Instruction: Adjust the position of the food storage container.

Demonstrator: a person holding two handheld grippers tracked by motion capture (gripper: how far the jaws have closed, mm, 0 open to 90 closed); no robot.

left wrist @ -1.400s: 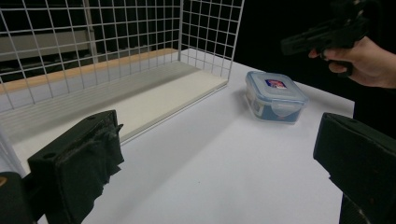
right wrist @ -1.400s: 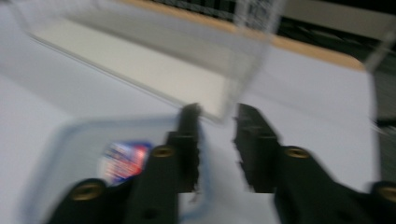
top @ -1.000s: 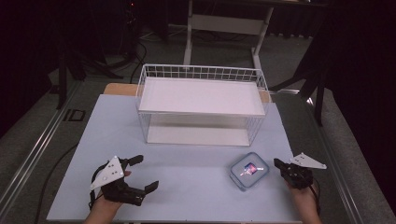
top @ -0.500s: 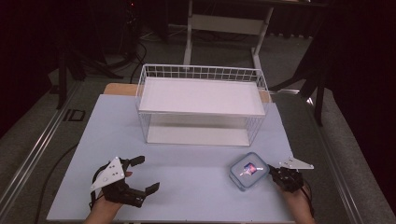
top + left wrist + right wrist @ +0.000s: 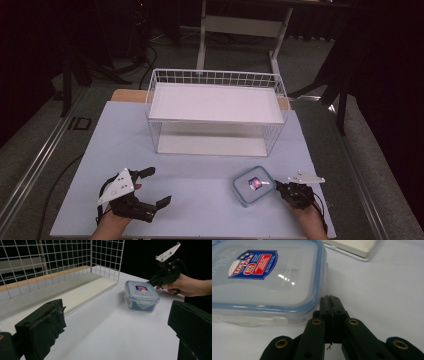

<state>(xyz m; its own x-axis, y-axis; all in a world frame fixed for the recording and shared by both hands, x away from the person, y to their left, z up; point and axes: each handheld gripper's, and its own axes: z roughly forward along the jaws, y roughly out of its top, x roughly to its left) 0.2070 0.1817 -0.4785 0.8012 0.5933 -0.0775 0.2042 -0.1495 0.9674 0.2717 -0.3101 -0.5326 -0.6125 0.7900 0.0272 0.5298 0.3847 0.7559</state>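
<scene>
A clear lidded food container (image 5: 254, 185) with a blue seal and a red-and-blue label lies on the pale table, front right. My right gripper (image 5: 278, 186) is shut, and its tips sit against the container's right edge. In the right gripper view the joined jaws of that gripper (image 5: 330, 299) meet the lid's rim on the container (image 5: 262, 277), with nothing between them. My left gripper (image 5: 157, 186) rests open at the front left, far from the container. In the left gripper view its pads (image 5: 42, 325) frame the container (image 5: 141, 296) and the right gripper (image 5: 150, 282), held by a hand.
A white wire basket (image 5: 215, 78) with a flat white floor stands at the middle back of the table (image 5: 200, 165). Its mesh wall (image 5: 50, 265) rises close on the left in the left gripper view. Dark floor, cables and a stand lie beyond the table.
My right gripper has moved left across the table to the container's right edge. The left gripper has hardly shifted and stays open.
</scene>
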